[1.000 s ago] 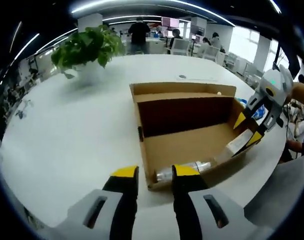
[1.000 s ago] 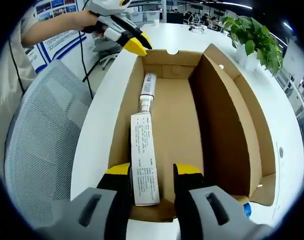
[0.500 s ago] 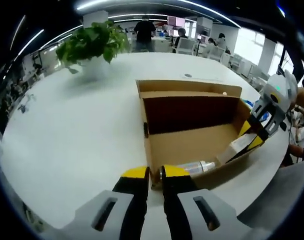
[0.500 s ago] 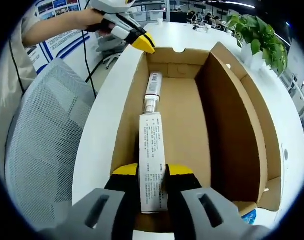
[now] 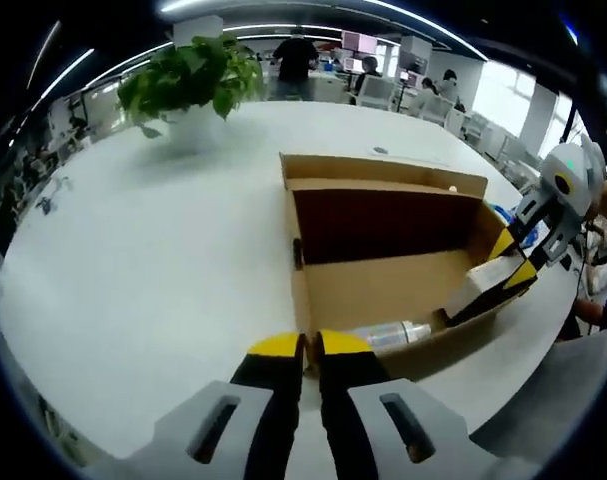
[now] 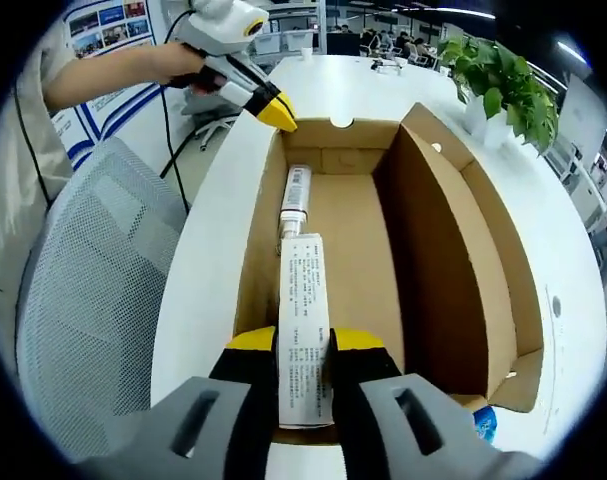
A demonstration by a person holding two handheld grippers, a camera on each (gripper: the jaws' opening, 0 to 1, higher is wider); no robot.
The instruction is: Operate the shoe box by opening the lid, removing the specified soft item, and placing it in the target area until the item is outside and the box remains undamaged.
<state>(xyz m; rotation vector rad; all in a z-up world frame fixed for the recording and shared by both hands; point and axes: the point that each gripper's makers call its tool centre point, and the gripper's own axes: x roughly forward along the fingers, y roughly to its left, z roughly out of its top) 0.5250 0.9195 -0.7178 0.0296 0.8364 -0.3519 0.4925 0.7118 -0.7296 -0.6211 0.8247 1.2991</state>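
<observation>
An open brown shoe box (image 5: 383, 285) lies on the white table (image 5: 133, 250), its lid (image 5: 383, 172) folded up on the far side. Inside it, a white tube (image 6: 303, 310) with printed text and a silvery end (image 6: 293, 200) lies along the box wall. My right gripper (image 6: 303, 342) is shut on the tube's flat end at the near wall of the box (image 6: 438, 260). In the left gripper view the same right gripper (image 5: 511, 262) holds the tube (image 5: 483, 283) slightly raised. My left gripper (image 5: 310, 347) is shut on the box's corner edge, and in the right gripper view the left gripper (image 6: 273, 110) sits at the far corner.
A potted plant (image 5: 188, 80) stands at the far side of the table, also the plant (image 6: 498, 75). A grey mesh chair (image 6: 93, 290) stands against the table's edge beside the box. A person's arm (image 6: 103, 65) holds the left gripper. A small blue item (image 6: 483, 425) lies by the box.
My right gripper's jaws closed on the tube's flat end and raised it a little. My left gripper's jaws closed on the box's corner edge.
</observation>
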